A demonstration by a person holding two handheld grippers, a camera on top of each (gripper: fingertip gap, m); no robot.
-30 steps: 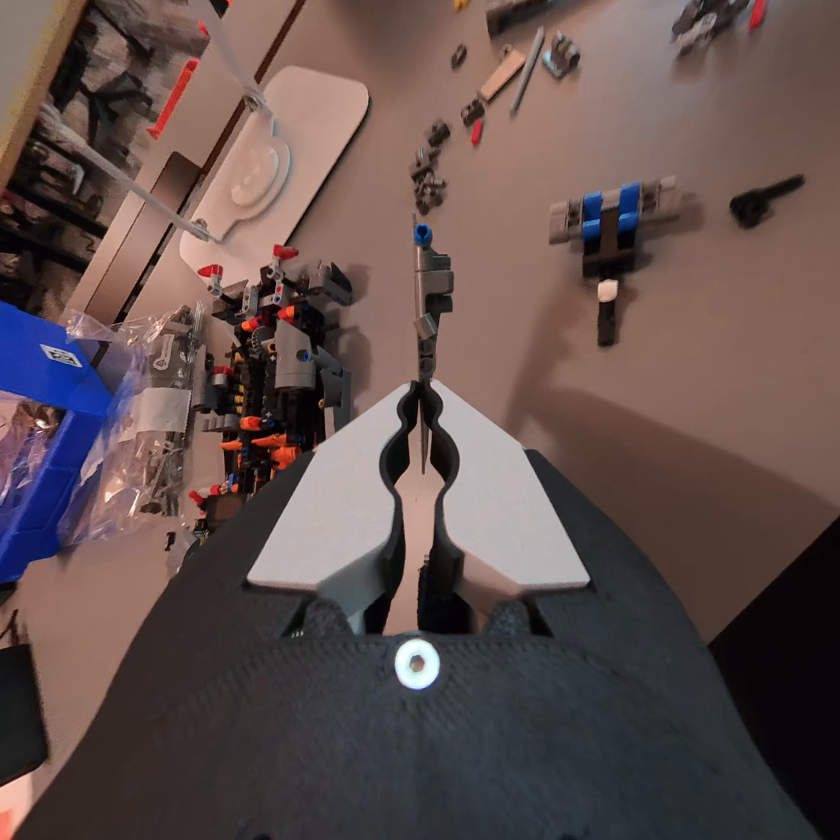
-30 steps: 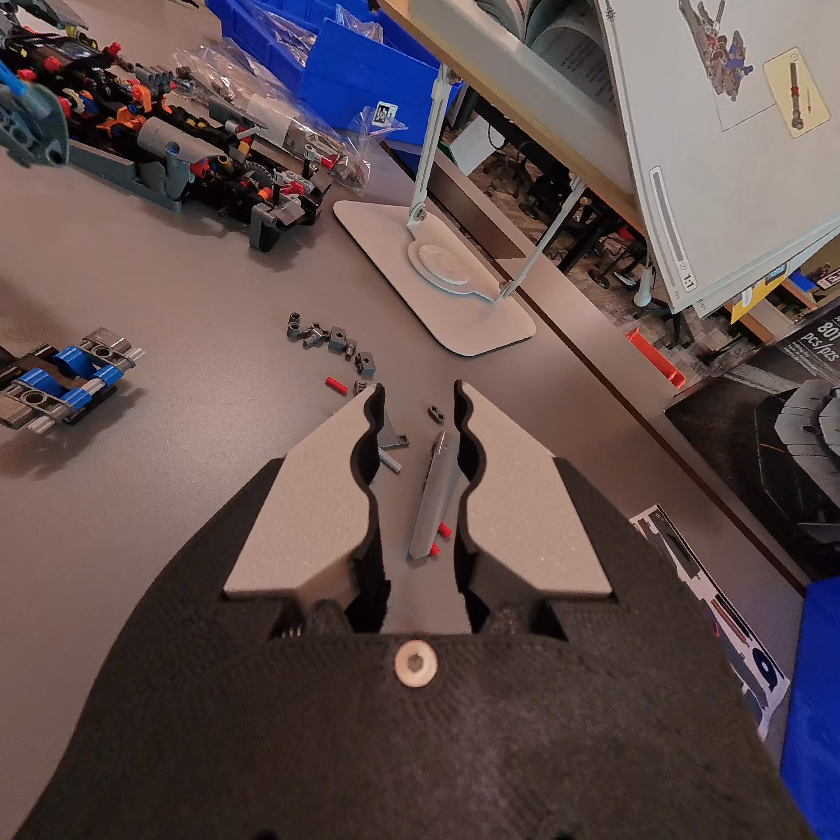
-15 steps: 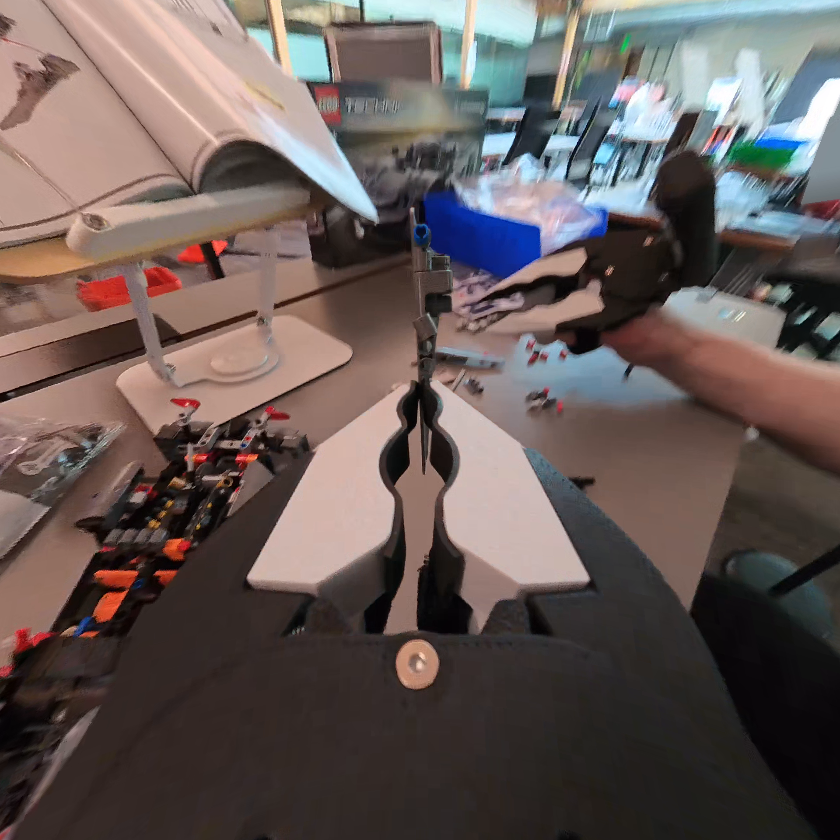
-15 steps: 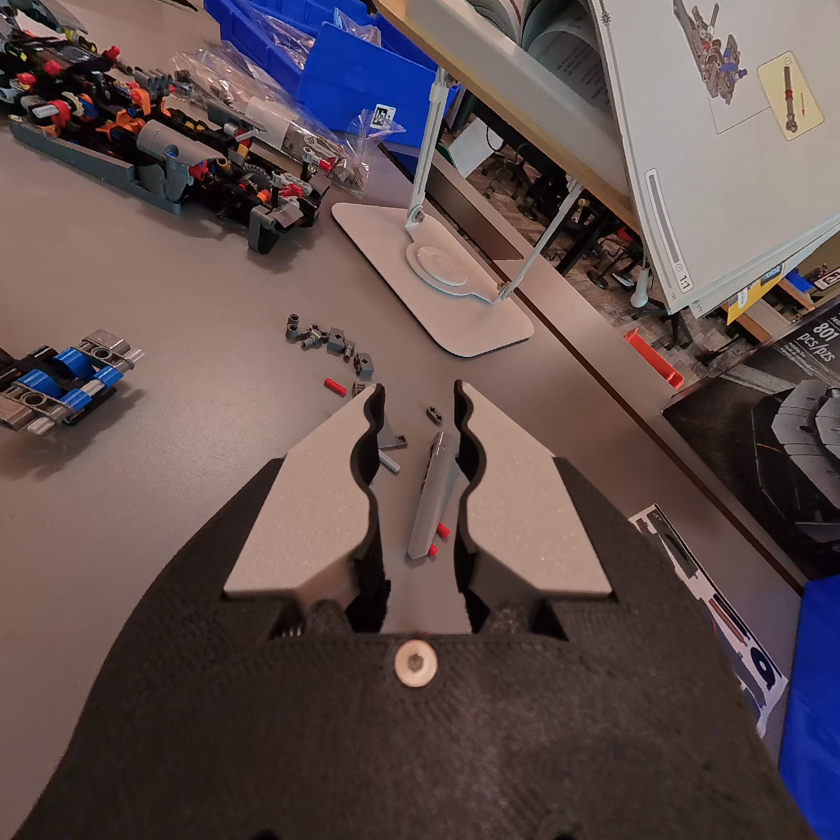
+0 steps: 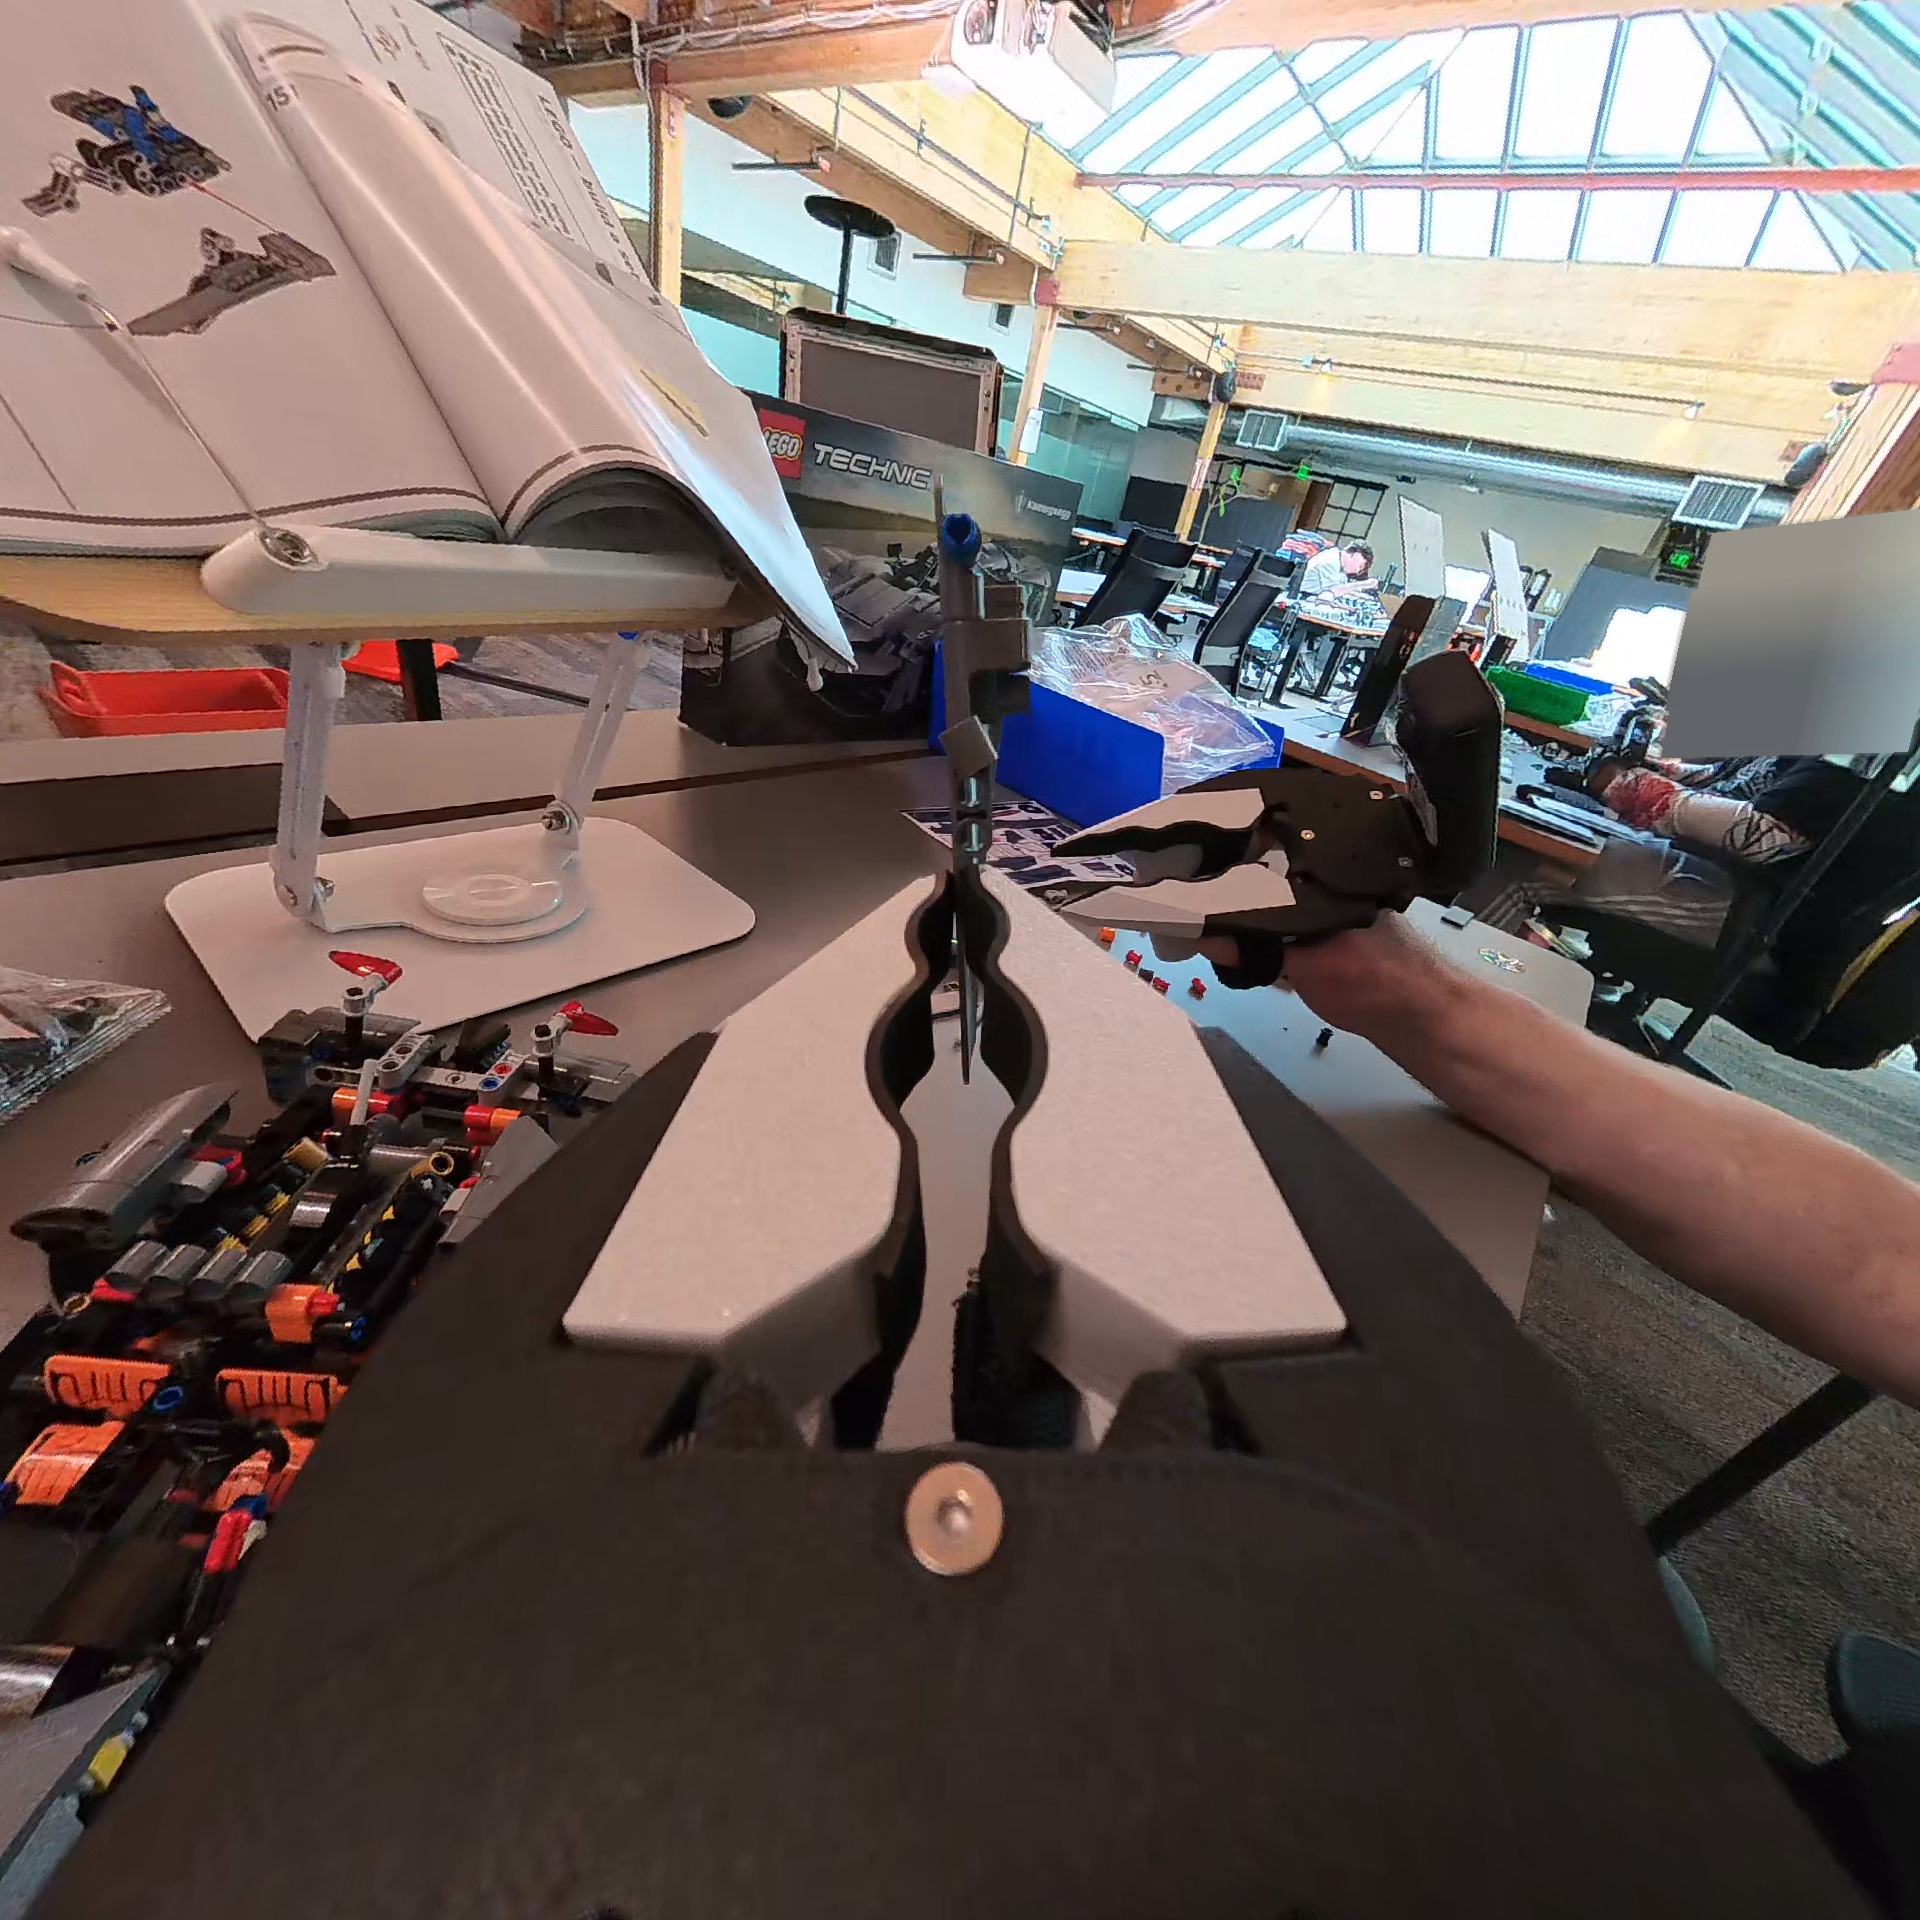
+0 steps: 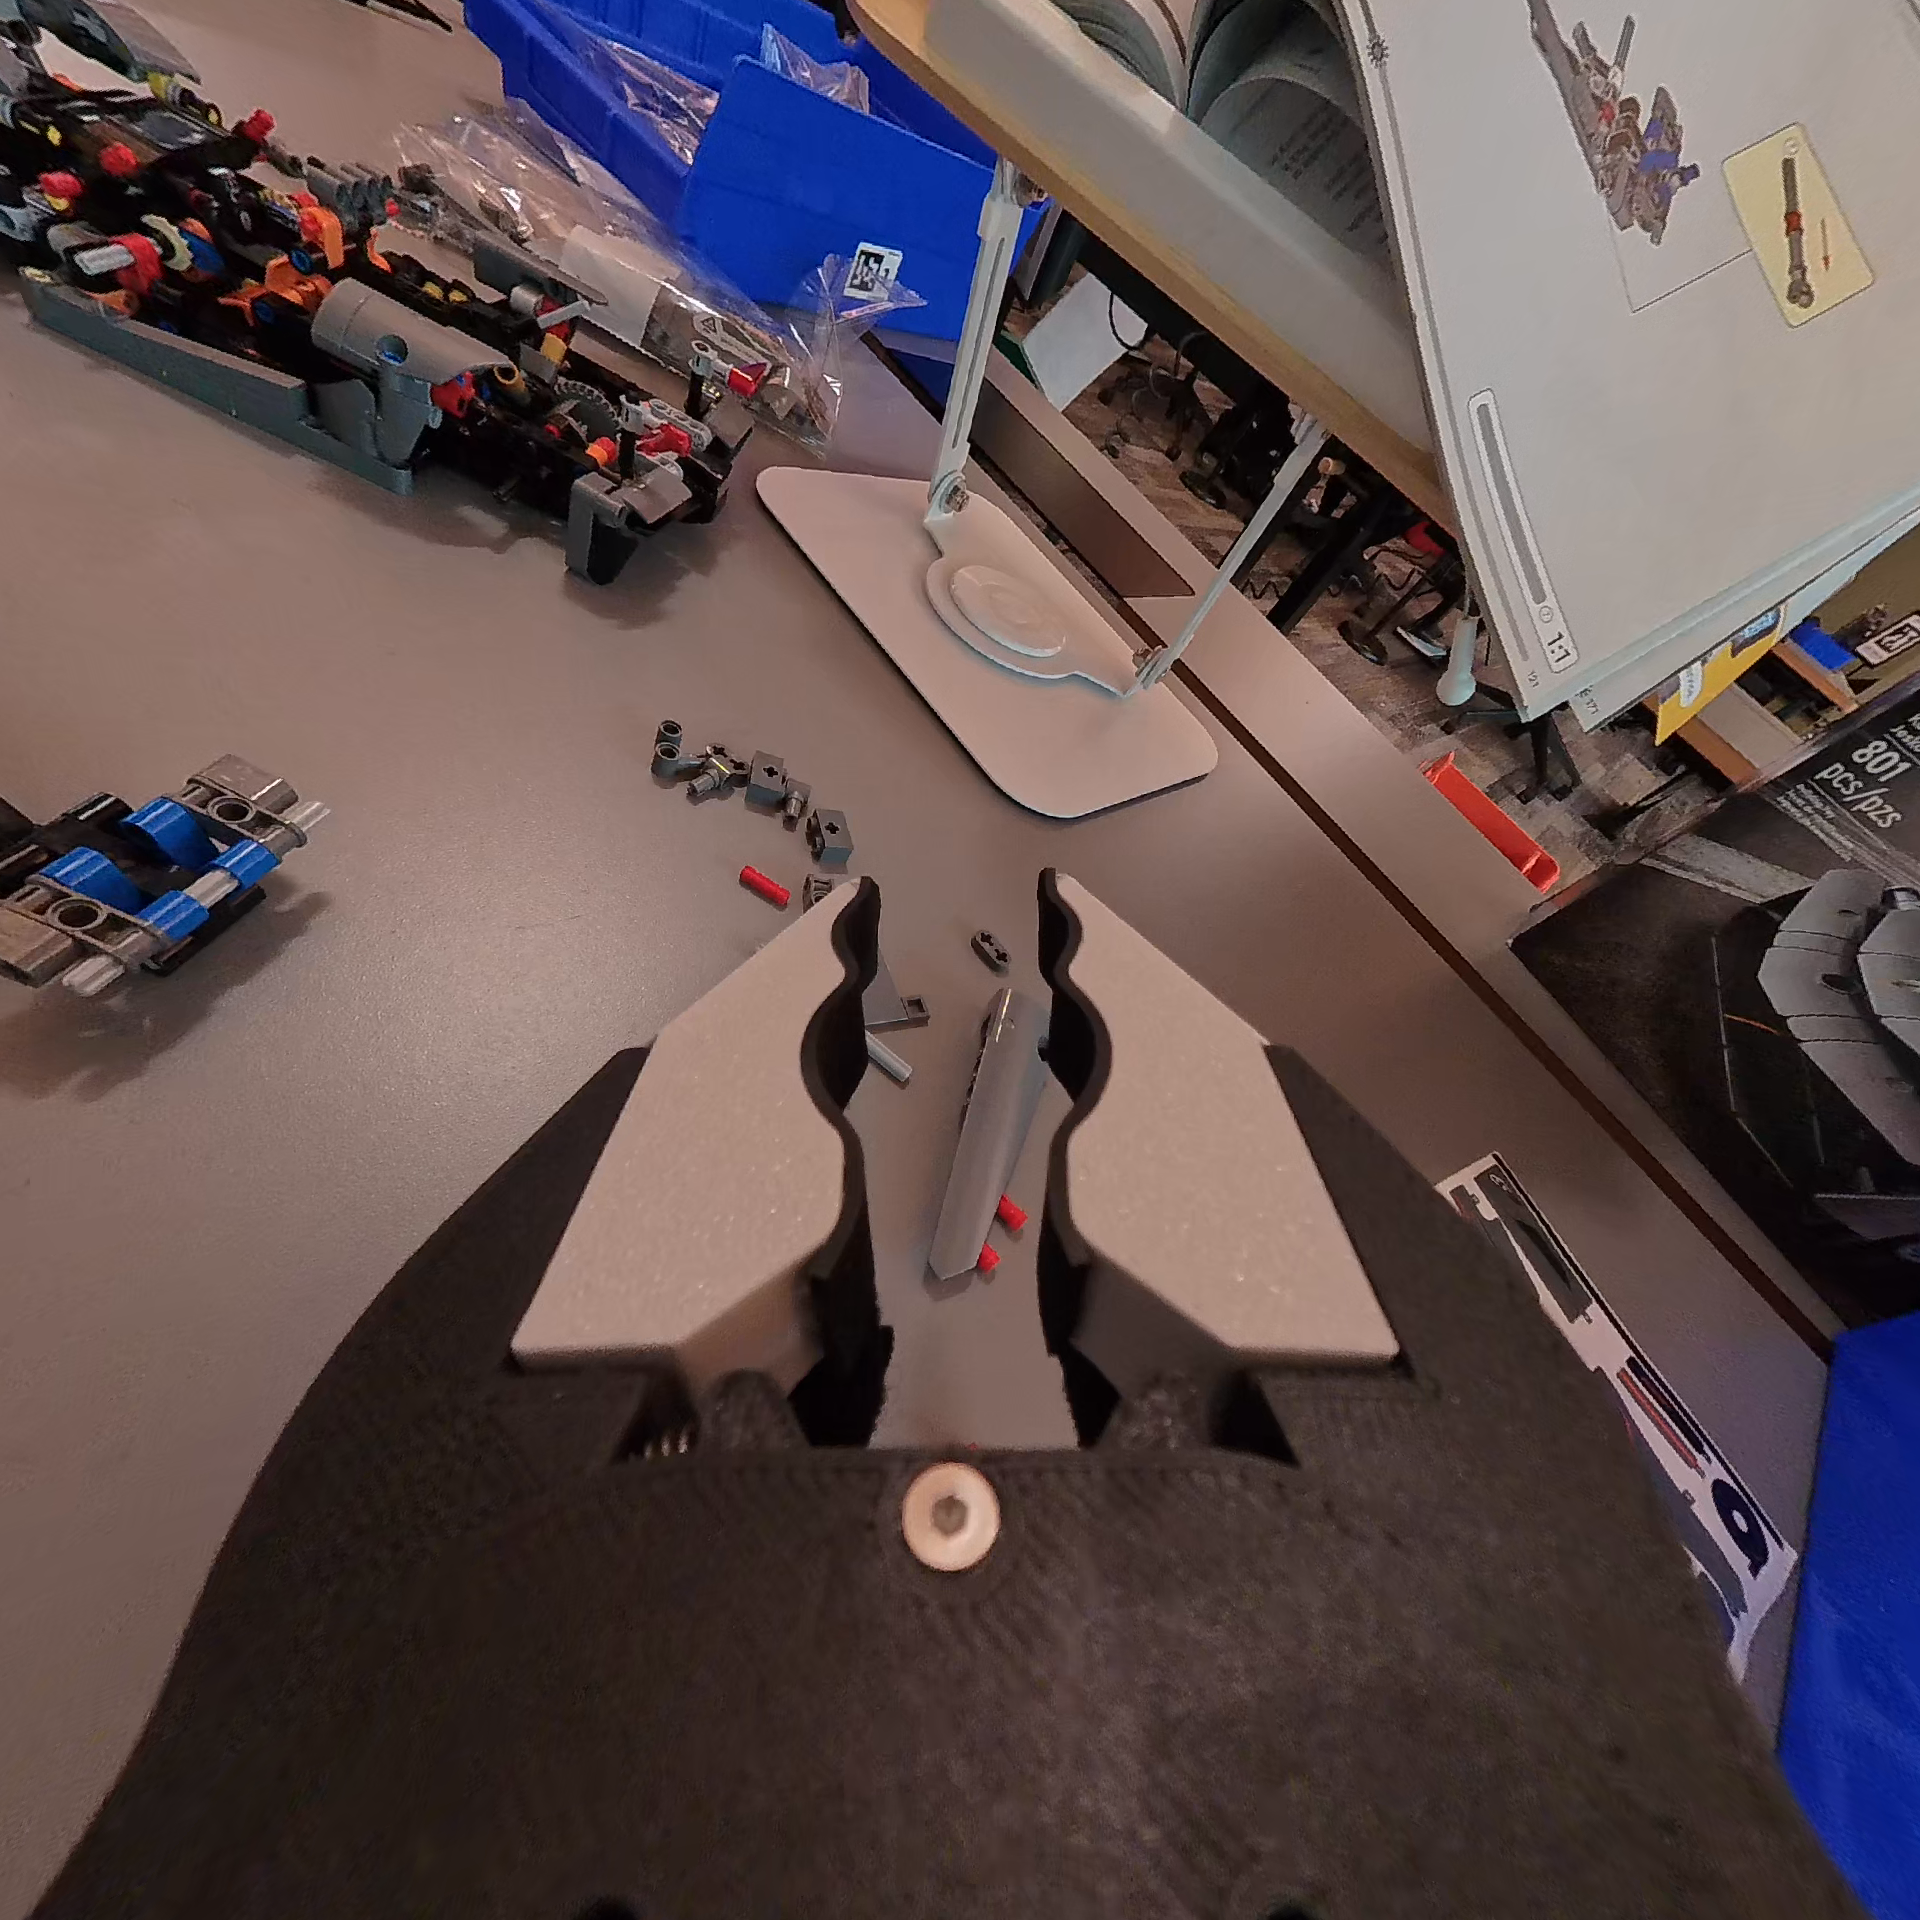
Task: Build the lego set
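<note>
My left gripper (image 5: 961, 914) pinches a slim grey axle sub-assembly (image 5: 975, 665) upright, raised toward the open instruction book (image 5: 343, 312), likely for comparison. My right gripper (image 6: 951, 904), fingers spread and empty, hovers over a grey panel piece (image 6: 987, 1132) on the table (image 6: 416, 675).

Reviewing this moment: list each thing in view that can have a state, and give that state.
left gripper: shut on the thin grey sub-assembly, held upright
right gripper: open, empty, above the long grey panel piece
long grey panel piece: lying flat on the table
instruction book: open on its stand
</note>
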